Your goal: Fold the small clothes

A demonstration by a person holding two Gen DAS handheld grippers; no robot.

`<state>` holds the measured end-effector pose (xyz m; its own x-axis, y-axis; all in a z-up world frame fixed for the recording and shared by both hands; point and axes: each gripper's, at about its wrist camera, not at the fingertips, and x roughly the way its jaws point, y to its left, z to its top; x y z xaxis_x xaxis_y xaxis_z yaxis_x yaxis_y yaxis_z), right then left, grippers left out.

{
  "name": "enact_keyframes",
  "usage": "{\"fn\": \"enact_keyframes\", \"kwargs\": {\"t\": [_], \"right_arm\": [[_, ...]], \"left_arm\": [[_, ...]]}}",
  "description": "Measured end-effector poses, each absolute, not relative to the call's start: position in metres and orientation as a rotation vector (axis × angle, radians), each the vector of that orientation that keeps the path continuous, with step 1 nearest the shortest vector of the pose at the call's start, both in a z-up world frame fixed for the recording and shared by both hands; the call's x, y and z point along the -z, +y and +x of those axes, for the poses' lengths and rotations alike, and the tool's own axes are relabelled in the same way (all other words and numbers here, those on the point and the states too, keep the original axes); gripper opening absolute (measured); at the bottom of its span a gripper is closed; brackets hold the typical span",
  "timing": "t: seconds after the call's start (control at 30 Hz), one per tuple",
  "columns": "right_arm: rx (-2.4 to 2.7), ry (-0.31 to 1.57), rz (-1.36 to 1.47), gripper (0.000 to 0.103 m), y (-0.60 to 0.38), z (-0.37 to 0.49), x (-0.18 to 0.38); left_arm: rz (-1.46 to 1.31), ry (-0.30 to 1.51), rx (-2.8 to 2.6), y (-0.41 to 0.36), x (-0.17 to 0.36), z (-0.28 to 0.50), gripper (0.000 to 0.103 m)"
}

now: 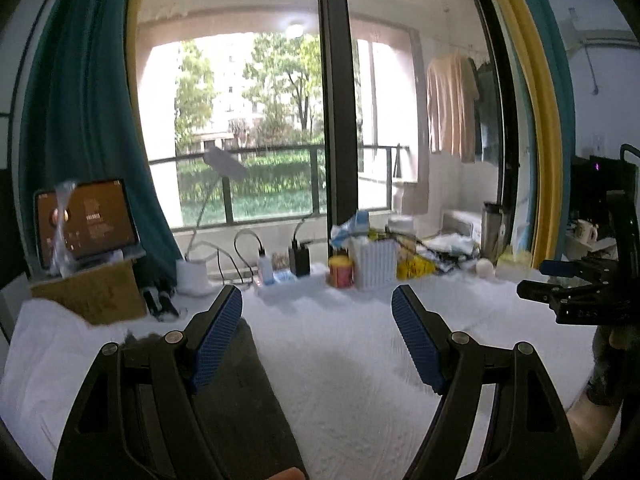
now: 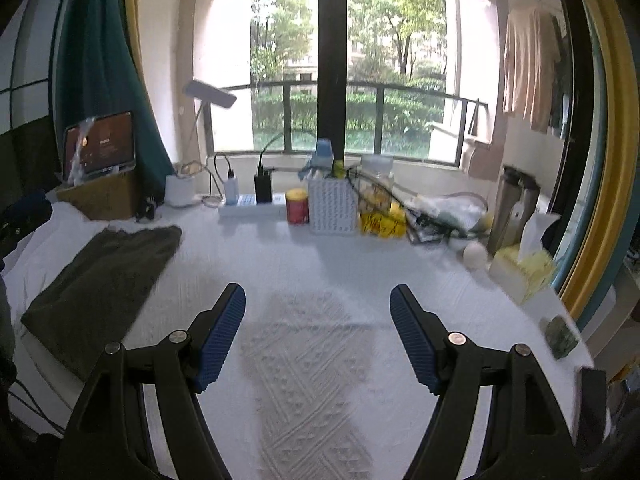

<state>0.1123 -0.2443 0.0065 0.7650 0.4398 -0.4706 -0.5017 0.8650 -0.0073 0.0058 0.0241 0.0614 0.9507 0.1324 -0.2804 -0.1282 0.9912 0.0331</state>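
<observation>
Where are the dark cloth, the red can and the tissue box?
cloth (image 2: 100, 280), right wrist view, middle of the fabric
red can (image 2: 297, 210), right wrist view, its side
tissue box (image 2: 520, 276), right wrist view, its front face

Nothing here can be read. The tablet screen (image 2: 100, 142), propped on a cardboard box (image 2: 102, 196) far ahead and to the left of the hand-held gripper, shows pale lines of text too blurred to make out. The red can (image 2: 297, 206) and yellow packet (image 2: 382, 222) carry markings equally illegible.
</observation>
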Motion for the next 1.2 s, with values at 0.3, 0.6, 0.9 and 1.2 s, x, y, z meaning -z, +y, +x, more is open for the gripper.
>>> {"fn": "enact_keyframes", "kwargs": {"t": [0.3,0.6,0.9,1.2], "right_arm": [[-0.497,0.319,-0.093,0.084,-0.251,0.092,-0.057],[-0.447,0.187,-0.059,0.094,-0.252,0.071,-0.100],[-0.401,0.115,-0.046,0.101,-0.244,0.057,-0.134],[-0.411,0.081,-0.039,0.101,-0.224,0.049,-0.160]], "left_arm": [[0.090,0.128,-0.173,0.015,-0.101,-0.010,0.080],[0.065,0.072,-0.202,0.020,-0.131,-0.022,0.080],[0.038,0.056,-0.267,0.042,-0.159,-0.030,0.080],[0.000,0.062,-0.298,0.071,-0.174,-0.034,0.081]]}}
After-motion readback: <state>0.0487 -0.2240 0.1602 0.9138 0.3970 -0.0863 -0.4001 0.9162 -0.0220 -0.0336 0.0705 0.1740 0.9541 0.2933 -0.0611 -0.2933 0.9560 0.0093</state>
